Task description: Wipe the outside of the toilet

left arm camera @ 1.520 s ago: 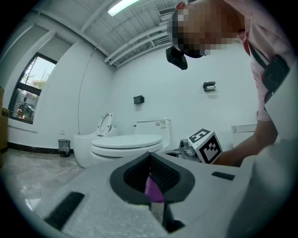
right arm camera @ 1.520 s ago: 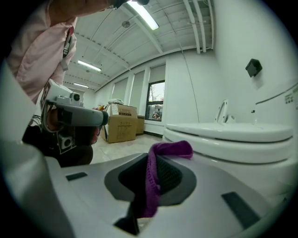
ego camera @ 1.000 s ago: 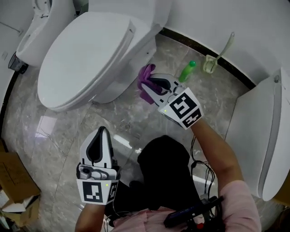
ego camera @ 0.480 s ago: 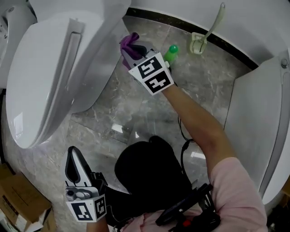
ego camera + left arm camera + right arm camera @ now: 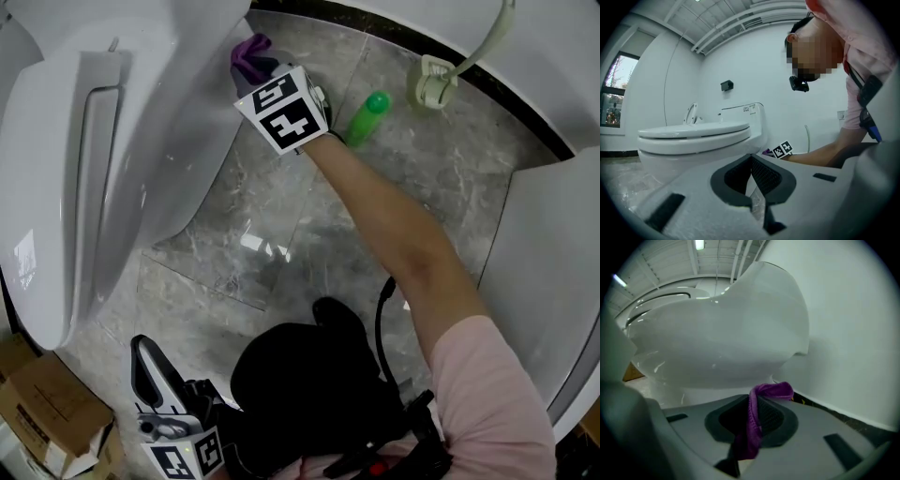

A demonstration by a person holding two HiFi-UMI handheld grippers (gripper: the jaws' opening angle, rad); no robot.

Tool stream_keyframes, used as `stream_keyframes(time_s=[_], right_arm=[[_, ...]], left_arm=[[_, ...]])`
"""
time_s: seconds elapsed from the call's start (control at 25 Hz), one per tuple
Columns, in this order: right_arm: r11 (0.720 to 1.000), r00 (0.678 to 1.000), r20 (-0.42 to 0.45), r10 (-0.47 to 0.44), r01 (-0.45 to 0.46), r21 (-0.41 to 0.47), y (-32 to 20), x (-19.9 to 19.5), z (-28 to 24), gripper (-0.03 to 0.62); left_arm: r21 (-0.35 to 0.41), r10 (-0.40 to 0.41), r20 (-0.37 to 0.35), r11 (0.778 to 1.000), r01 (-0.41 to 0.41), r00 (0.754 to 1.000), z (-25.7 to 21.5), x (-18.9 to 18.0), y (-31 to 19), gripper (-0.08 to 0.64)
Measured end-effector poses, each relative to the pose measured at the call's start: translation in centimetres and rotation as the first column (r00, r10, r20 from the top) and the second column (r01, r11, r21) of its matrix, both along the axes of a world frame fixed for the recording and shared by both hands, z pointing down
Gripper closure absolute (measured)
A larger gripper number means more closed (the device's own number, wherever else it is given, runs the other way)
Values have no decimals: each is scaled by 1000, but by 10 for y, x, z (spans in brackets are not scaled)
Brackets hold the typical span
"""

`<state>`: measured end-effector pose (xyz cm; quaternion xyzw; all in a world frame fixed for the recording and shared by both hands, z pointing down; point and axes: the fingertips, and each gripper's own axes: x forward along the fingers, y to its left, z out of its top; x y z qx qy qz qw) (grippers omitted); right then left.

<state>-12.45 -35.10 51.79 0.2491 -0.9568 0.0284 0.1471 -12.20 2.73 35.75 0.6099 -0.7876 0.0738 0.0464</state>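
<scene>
The white toilet (image 5: pixel 141 150) fills the left of the head view, lid down. My right gripper (image 5: pixel 251 62) is shut on a purple cloth (image 5: pixel 248 52) and holds it against the toilet's outer side near the back wall. In the right gripper view the purple cloth (image 5: pixel 757 418) hangs pinched between the jaws, just below the toilet's curved white body (image 5: pixel 726 338). My left gripper (image 5: pixel 150 370) is low at the bottom left, shut with nothing in it, away from the toilet. In the left gripper view the toilet (image 5: pixel 698 136) stands ahead.
A green bottle (image 5: pixel 367 116) lies on the marble floor by the wall. A toilet brush in its holder (image 5: pixel 433 82) stands to its right. Another white fixture (image 5: pixel 553 262) is at the right edge. Cardboard boxes (image 5: pixel 47 412) sit at the bottom left.
My right gripper has carried the purple cloth up and back along the toilet's side toward the wall. The head view has swung right; my left gripper has sunk toward the bottom edge.
</scene>
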Motion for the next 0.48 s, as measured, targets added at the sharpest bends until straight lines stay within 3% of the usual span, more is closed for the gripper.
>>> stream_keyframes(time_s=[0.48], right_arm=[[998,999,-4,-54,54,13,-27,-43,18,532]], left_arm=[[-9,-25,-7,1000,25,1000,6,-5,-7,552]])
